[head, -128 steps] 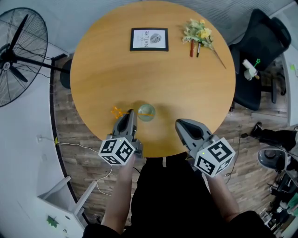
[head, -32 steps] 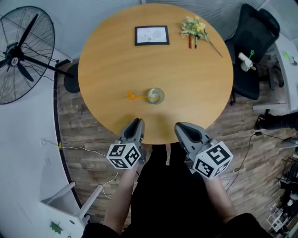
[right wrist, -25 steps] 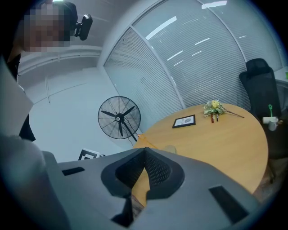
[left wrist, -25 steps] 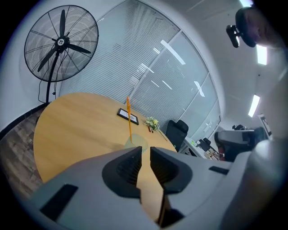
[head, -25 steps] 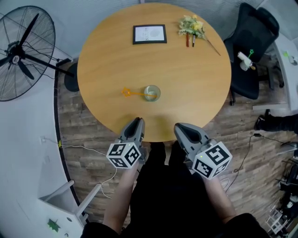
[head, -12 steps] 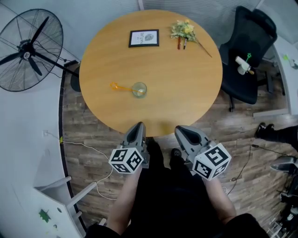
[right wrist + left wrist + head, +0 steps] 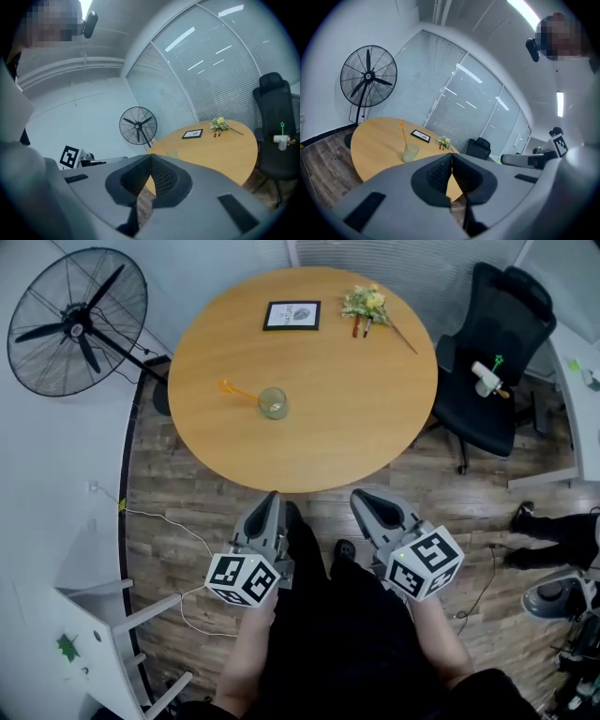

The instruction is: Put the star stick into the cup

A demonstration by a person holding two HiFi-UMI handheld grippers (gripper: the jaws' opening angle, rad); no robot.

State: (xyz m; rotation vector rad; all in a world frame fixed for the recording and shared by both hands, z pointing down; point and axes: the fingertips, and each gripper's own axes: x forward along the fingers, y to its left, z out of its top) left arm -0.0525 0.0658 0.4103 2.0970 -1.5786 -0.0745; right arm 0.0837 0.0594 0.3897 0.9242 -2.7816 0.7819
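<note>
A clear cup (image 7: 273, 402) stands on the round wooden table (image 7: 356, 409), left of its middle. The orange star stick (image 7: 236, 392) rests in the cup and leans out to the left; in the left gripper view the stick (image 7: 402, 132) rises from the cup (image 7: 410, 152). My left gripper (image 7: 270, 505) and right gripper (image 7: 362, 503) are both shut and hold nothing. They hang side by side over the wooden floor, well back from the table's near edge.
A framed picture (image 7: 292, 315), a small flower bunch (image 7: 367, 304) and two pens lie at the table's far side. A standing fan (image 7: 80, 322) is at the left, a black office chair (image 7: 492, 352) at the right, and a white shelf (image 7: 84, 634) at the lower left.
The view has pulled back from the table. Five seconds ago the stick lay on the table beside the cup by my left gripper; now it stands in the cup and both grippers are over the floor.
</note>
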